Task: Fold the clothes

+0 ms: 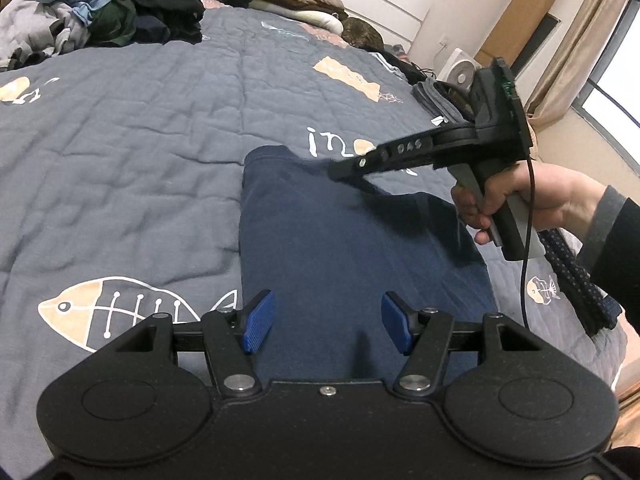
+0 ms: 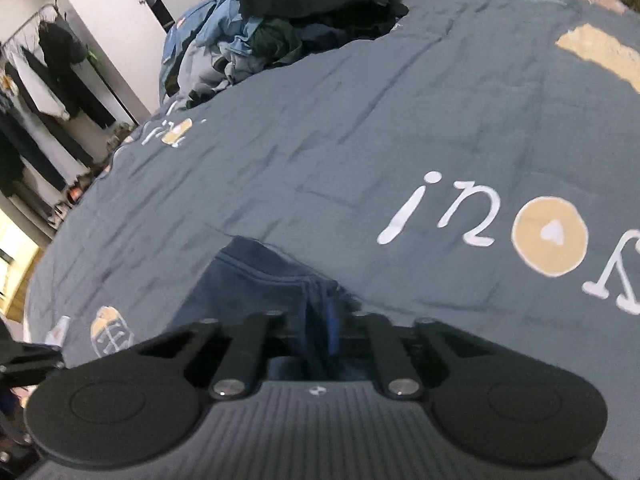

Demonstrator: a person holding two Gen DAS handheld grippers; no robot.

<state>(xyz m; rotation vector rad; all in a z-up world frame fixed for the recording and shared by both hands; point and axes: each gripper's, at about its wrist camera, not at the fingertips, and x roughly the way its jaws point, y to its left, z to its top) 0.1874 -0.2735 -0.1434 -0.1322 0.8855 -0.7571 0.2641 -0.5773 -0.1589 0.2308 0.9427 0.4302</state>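
The right gripper (image 1: 340, 170) is clenching a fold of the navy garment (image 1: 352, 248) at its far edge, its 2 jaws drawn together with cloth bunching between them. From that pinch the garment is running back toward the person, long axis pointing at the left gripper (image 1: 327, 322), which is hovering released over the near end, blue pads (image 1: 258, 320) apart and gripping nothing. The garment is lying flat on the grey quilt (image 1: 120, 152). Judging by this, the right hand, already holding the far edge, is better placed to carry it toward the near end.
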